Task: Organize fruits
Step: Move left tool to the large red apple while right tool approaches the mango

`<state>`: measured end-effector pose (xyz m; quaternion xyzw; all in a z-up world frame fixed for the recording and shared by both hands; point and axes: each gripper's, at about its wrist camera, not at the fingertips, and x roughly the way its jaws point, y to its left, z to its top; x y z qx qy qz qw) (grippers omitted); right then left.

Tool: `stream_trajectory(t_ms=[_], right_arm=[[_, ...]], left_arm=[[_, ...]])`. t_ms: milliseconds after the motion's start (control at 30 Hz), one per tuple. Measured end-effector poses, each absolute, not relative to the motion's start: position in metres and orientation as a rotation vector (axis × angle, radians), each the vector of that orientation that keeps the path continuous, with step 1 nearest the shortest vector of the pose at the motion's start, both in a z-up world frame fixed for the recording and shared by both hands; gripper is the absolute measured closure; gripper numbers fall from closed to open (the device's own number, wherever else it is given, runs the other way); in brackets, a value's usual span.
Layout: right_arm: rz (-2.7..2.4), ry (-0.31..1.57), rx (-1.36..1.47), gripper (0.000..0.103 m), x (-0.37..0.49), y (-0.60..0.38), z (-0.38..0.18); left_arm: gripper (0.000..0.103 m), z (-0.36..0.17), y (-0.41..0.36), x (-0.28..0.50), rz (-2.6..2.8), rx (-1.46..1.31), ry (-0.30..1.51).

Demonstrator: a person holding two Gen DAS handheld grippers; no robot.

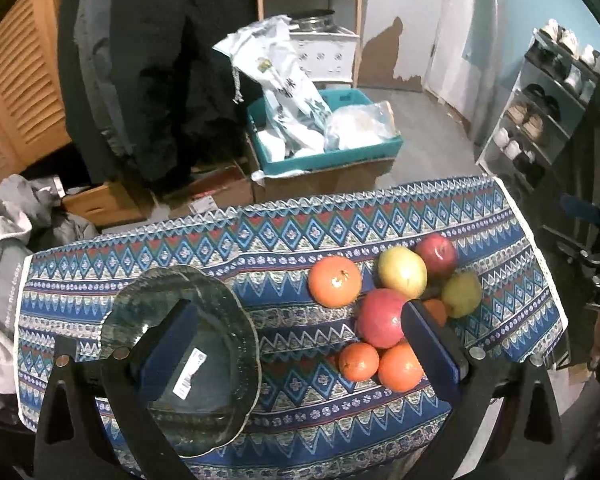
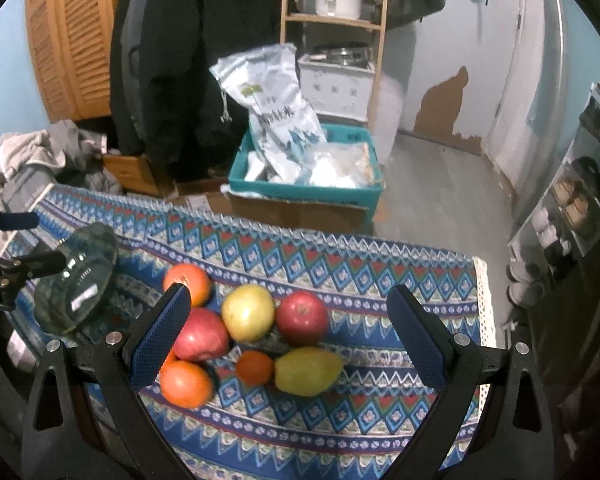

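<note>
Right wrist view puts the fruit pile between and just ahead of your right gripper (image 2: 288,336), jaws spread and empty; the pear (image 2: 306,372) lies nearest, long axis running left to right. Your left gripper (image 1: 300,344), also spread, has one finger over the glass bowl (image 1: 172,312) beside the pile, so the right is better placed
</note>
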<state>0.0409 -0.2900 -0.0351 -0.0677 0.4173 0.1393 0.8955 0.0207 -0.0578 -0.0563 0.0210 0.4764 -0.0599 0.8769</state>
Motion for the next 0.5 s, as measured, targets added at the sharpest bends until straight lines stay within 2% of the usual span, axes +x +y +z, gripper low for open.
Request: stream_trajectory(t_ms=[500], right_arm=[[0.230, 1.078, -0.180, 0.006, 0.063, -0.317, -0.112]], left_arm=[[0.001, -0.105, -0.100, 0.048, -0.192, 0.078, 1.102]])
